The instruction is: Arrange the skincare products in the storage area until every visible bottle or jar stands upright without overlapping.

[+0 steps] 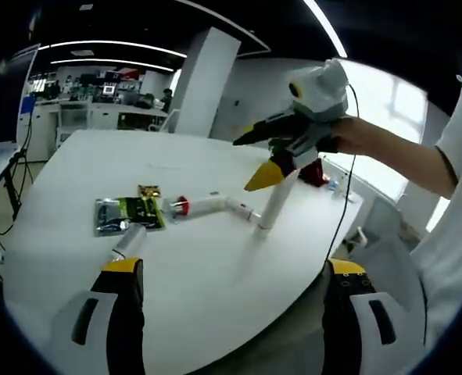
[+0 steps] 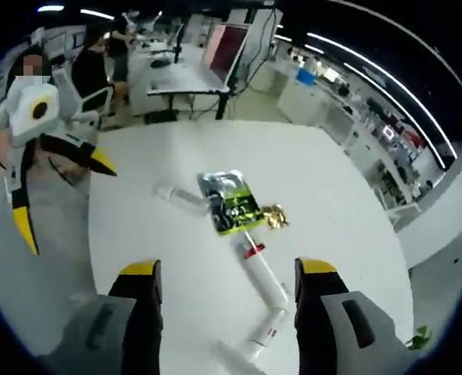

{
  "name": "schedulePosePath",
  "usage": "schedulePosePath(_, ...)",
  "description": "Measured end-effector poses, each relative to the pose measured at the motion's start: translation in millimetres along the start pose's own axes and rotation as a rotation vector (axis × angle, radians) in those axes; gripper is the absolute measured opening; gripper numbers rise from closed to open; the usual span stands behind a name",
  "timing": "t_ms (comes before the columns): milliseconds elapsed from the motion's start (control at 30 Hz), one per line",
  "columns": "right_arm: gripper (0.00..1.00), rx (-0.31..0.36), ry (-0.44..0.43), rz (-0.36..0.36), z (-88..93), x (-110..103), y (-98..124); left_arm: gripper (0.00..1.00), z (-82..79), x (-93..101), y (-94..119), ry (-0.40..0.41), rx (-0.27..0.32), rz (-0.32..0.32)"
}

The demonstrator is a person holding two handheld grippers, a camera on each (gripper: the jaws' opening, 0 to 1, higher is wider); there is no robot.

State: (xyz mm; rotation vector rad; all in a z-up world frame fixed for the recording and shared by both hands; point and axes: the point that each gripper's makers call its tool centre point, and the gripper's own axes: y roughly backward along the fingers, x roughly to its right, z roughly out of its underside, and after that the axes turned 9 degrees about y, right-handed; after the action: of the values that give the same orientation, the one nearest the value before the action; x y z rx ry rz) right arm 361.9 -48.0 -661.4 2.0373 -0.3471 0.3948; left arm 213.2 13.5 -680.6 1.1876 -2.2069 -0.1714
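Observation:
On the white table [image 1: 74, 172] lie a green-and-black sachet [image 1: 129, 213] [image 2: 229, 201], a gold-wrapped piece [image 1: 148, 190] [image 2: 273, 216], a silvery tube [image 1: 129, 242] [image 2: 180, 195], a white tube with a red cap [image 1: 203, 206] [image 2: 263, 272] and a short white tube [image 1: 242, 209] [image 2: 266, 332]. A longer white tube [image 1: 273, 205] stands slanted on its end; its top is hidden behind my right gripper [image 1: 254, 160] [image 2: 229, 312], which is open above it. My left gripper [image 1: 238, 312] [image 2: 62, 195] is open at the table's near edge, holding nothing.
A hand [image 1: 363, 137] and white sleeve [image 1: 457, 156] hold the right gripper. The round table's edge [image 1: 293, 305] runs under my left jaws. Behind the table are desks [image 2: 180, 78], a monitor [image 2: 227, 47], a chair [image 2: 90, 105] and seated people [image 2: 86, 66].

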Motion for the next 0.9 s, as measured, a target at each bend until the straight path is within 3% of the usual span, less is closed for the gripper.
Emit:
schedulePosePath(200, 0.68, -0.02, 0.012, -0.047, -2.2, 4, -31, 0.88, 0.1, -0.9, 0, -0.002, -0.001, -0.011)
schedulePosePath(333, 0.67, -0.034, -0.042, -0.1, 0.9, 11, -44, 0.88, 0.6, -3.4, 1, -0.009, -0.004, -0.025)
schedulePosePath(767, 0.64, -0.164, -0.036, -0.171, 38.3, 29, -98, 0.89, 6.3, -5.8, -1, -0.033, -0.034, -0.037)
schedulePosePath(900, 0.62, -0.186, -0.056, -0.209, 44.9, 23, -107, 0.89, 8.6, -10.4, -1, -0.031, -0.043, -0.043)
